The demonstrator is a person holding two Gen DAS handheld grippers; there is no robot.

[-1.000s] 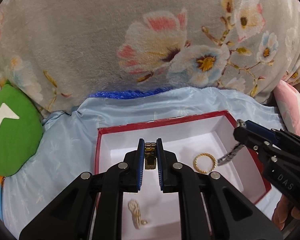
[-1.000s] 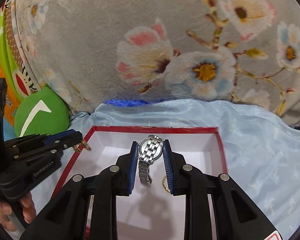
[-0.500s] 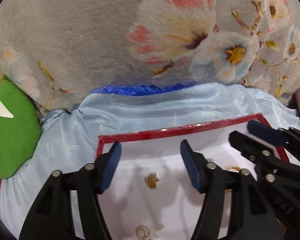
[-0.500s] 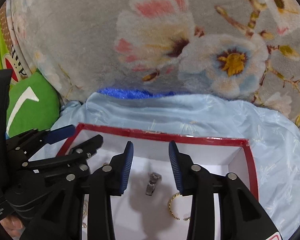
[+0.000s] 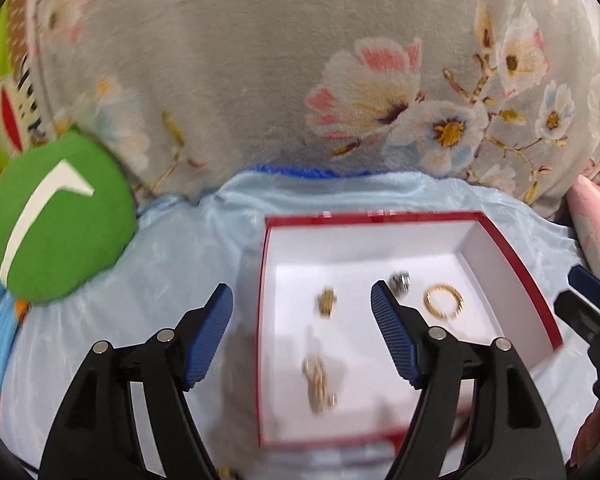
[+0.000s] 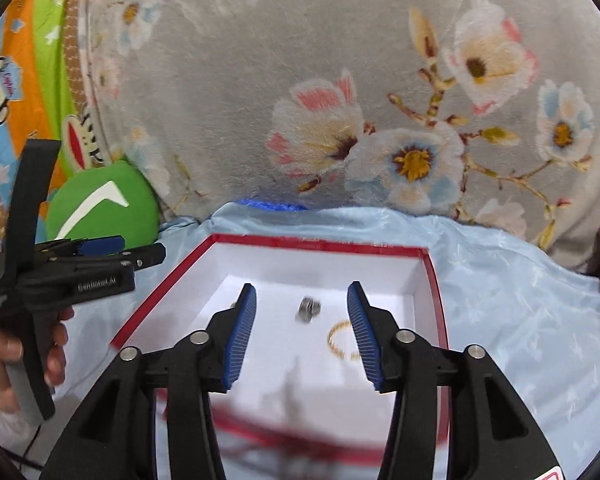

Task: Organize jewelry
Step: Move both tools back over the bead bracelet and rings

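The red box point(image 5: 512, 260) with a white interior sits on the light blue cloth point(image 5: 172, 264). On its floor lie a small gold ring point(image 5: 326, 301), a silver watch point(image 5: 399, 281), a gold bangle point(image 5: 444, 301) and a pale gold chain point(image 5: 318, 380), all apart from one another. The left gripper point(image 5: 302, 332) has its jaws opening, spread across the box's left wall, with nothing pinched. The right gripper point(image 6: 302, 334) also has its jaws opening, empty, above the watch. Behind the box hangs a grey floral blanket point(image 6: 340, 80); a green cushion point(image 5: 56, 220) lies to the left. A hand point(image 6: 16, 352) grips the left tool's handle.
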